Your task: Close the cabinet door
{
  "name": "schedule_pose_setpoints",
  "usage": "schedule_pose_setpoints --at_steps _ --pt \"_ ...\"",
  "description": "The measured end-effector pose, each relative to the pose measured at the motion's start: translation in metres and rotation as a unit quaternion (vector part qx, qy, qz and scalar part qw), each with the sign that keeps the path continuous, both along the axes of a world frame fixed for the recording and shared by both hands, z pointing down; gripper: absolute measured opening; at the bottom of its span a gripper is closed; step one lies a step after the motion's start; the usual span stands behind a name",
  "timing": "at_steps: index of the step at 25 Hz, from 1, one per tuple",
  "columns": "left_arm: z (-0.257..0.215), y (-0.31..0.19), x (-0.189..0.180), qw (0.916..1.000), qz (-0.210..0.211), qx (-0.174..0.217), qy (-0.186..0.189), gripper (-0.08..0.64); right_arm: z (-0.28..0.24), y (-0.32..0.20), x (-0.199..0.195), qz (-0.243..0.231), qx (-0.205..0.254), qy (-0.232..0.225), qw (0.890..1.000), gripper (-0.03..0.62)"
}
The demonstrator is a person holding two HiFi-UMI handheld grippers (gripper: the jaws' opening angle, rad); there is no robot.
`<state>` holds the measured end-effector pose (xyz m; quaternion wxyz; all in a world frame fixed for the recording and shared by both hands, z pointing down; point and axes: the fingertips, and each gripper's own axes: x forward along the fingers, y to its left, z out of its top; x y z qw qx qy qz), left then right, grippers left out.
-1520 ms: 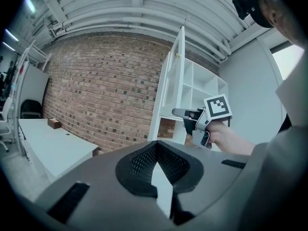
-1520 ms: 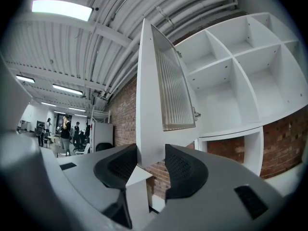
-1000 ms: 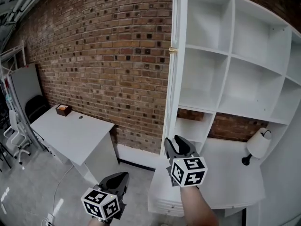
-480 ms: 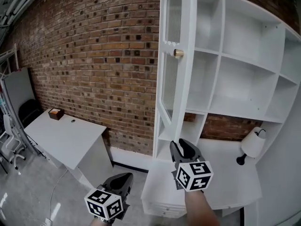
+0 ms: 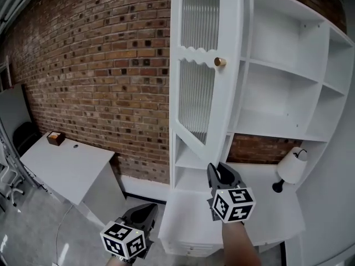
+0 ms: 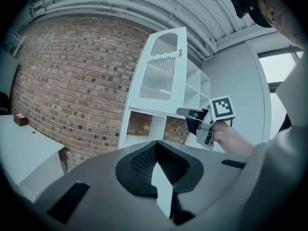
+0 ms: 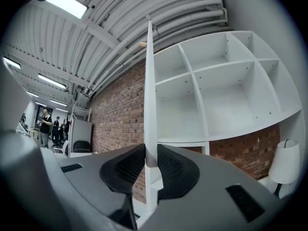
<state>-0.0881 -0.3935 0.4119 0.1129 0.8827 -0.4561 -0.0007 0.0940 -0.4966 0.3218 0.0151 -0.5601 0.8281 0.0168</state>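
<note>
Plainly, the right gripper (image 7: 150, 165) is the working tool: its jaws are pressed together on the lower end of the cabinet door (image 7: 149, 81), which rises edge-on straight up from between its pads as a thin white slab. Pinching the free edge low down probably gives good leverage about the hinges and lets the person steer the panel home without reaching up. From this gripper, the open white shelves (image 7: 226, 90) lie ahead and to its right, so the door stands partly open, angled out from the carcass. The panel looks like smooth painted board with ribbed glass panes, a scalloped rail and a small round brass knob (image 5: 220, 62) high above the gripper. The left gripper (image 6: 161, 177) hangs low and off to the side, jaws drawn all but together on nothing, apparently kept clear of the swing. Rough red brick wall (image 5: 100, 65) runs beyond the door, and a white lamp (image 5: 291, 168) sits to the right gripper's right.
</note>
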Motion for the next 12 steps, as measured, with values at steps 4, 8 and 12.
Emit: schedule_pose_setpoints --at_steps 4,8,12 --pt "-0.002 -0.012 0.014 1.0 0.008 0.003 -0.001 0.008 -0.001 -0.013 0.021 0.005 -0.005 -0.007 1.0 0.098" --pt "-0.003 -0.024 0.029 0.9999 0.013 0.004 -0.001 0.008 0.0 -0.03 0.043 0.01 -0.01 -0.01 1.0 0.107" --pt "-0.005 -0.038 0.041 0.9999 0.014 0.003 -0.003 0.008 -0.001 -0.049 0.063 0.017 -0.013 -0.014 1.0 0.11"
